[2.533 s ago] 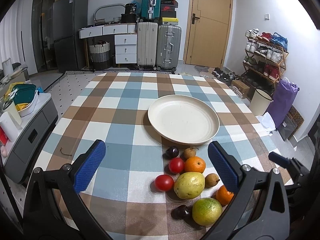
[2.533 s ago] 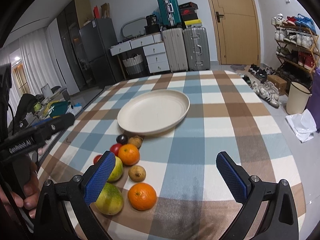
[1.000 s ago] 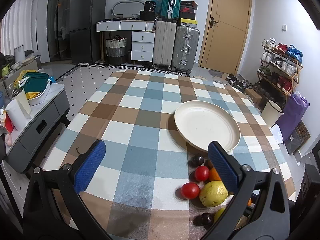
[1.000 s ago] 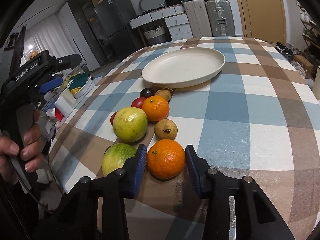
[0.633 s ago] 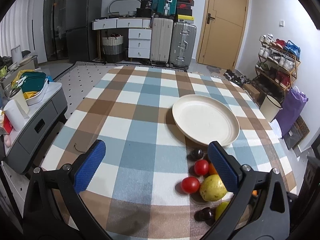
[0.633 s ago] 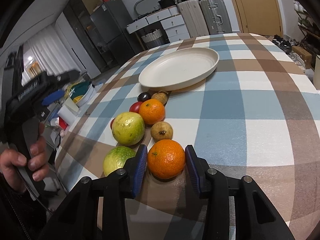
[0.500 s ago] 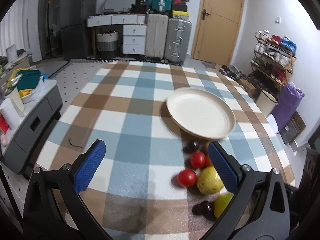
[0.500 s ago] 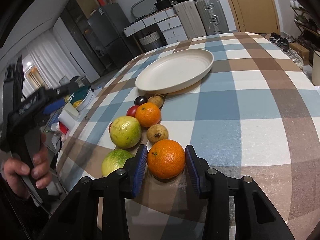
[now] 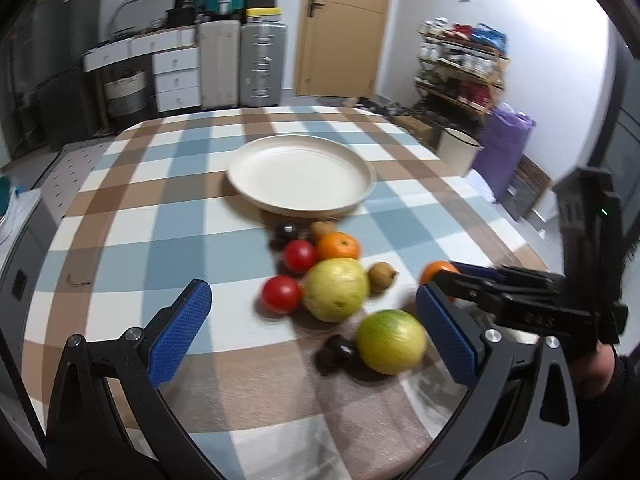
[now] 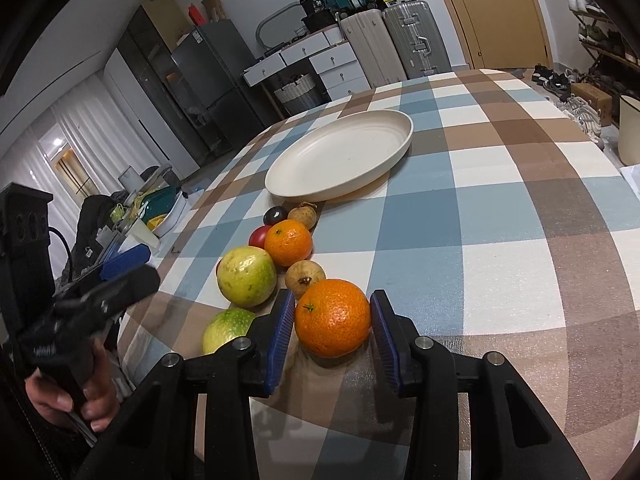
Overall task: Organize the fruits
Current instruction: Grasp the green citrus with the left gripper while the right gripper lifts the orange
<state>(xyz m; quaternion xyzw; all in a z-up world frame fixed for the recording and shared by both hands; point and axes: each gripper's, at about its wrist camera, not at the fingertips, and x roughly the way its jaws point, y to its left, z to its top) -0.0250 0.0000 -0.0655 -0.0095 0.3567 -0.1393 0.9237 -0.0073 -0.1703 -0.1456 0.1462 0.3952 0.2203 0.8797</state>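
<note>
Right gripper [image 10: 332,330] was clamped on the near orange [image 10: 332,317], pads touching both sides. Left gripper [image 9: 316,320] hung spread wide above the fruit cluster, grasping nothing.

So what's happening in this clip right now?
A person is sorting fruit on a checked tablecloth with two handheld grippers. The right gripper has its jaws closed on the nearest orange, which sits at the near end of the fruit pile. The left gripper hangs open above the pile, holding nothing. The cream plate beyond the fruit has nothing on it yet.
</note>
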